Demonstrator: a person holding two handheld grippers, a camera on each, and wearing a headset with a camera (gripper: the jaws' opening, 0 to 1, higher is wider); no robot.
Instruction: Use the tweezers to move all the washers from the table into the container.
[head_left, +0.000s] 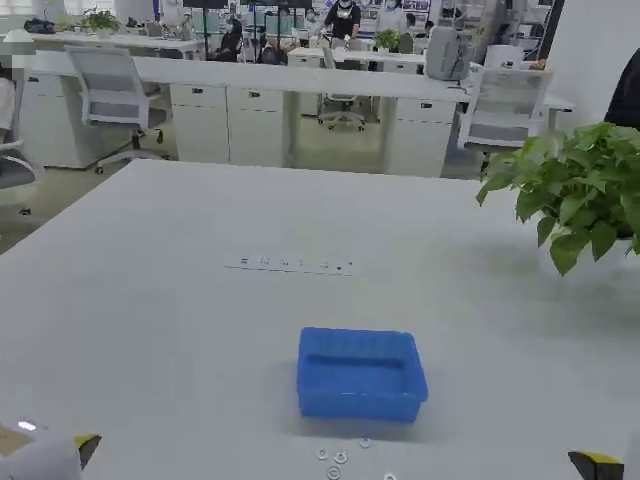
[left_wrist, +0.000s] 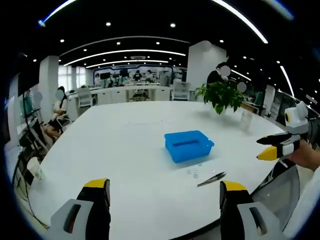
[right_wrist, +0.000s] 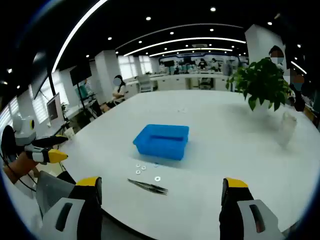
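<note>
A blue container (head_left: 361, 373) stands on the white table (head_left: 150, 300). Several small washers (head_left: 340, 458) lie just in front of it, near the table's front edge. In the left gripper view the tweezers (left_wrist: 211, 178) lie flat beside the washers (left_wrist: 194, 172) and the container (left_wrist: 189, 145). My left gripper (left_wrist: 165, 186) is open and empty, off the table's edge and well back from them. My right gripper (right_wrist: 162, 183) is also open and empty, facing the tweezers (right_wrist: 147, 186), washers (right_wrist: 142, 168) and container (right_wrist: 162, 141) from the other side.
A potted plant (head_left: 580, 190) stands at the table's right. A socket strip (head_left: 290, 264) is set into the table's middle. A clear cup (right_wrist: 285, 127) stands near the plant (right_wrist: 260, 82). Desks, chairs and people fill the room behind.
</note>
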